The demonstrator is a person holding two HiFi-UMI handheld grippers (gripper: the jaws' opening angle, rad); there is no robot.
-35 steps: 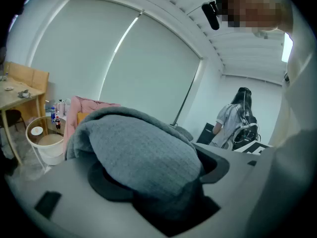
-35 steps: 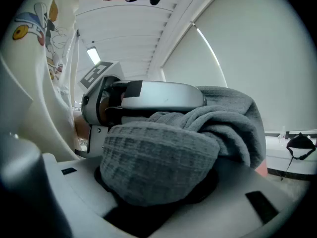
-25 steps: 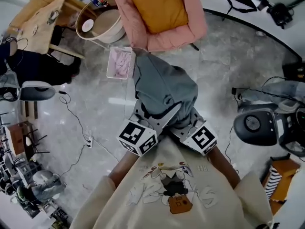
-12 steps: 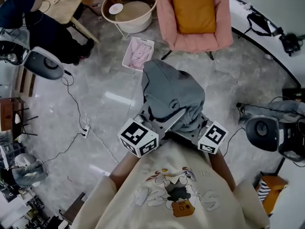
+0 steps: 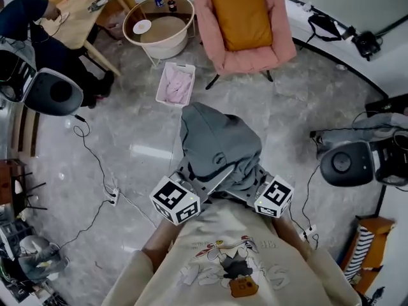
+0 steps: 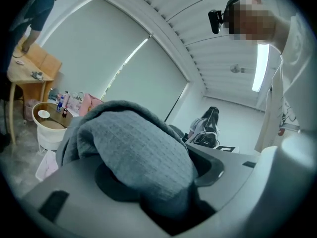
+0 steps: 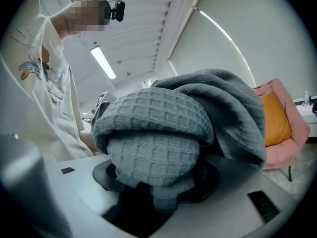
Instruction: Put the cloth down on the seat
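A bunched grey cloth hangs in front of my torso, held up by both grippers. My left gripper grips its left fold and its jaws are closing on the cloth. My right gripper is shut on the right fold, which fills the space between the jaws. The seat is a pink armchair with an orange cushion. It stands on the floor beyond the cloth, at the top of the head view and apart from it.
A white tray of pink fabric lies on the floor between me and the armchair. Left of the chair stands a round white table with bottles. Office chairs, floor cables and a wooden desk ring the space.
The head view has swung, so the whole armchair now shows higher and farther off. Both grippers still carry the grey cloth in front of my torso.
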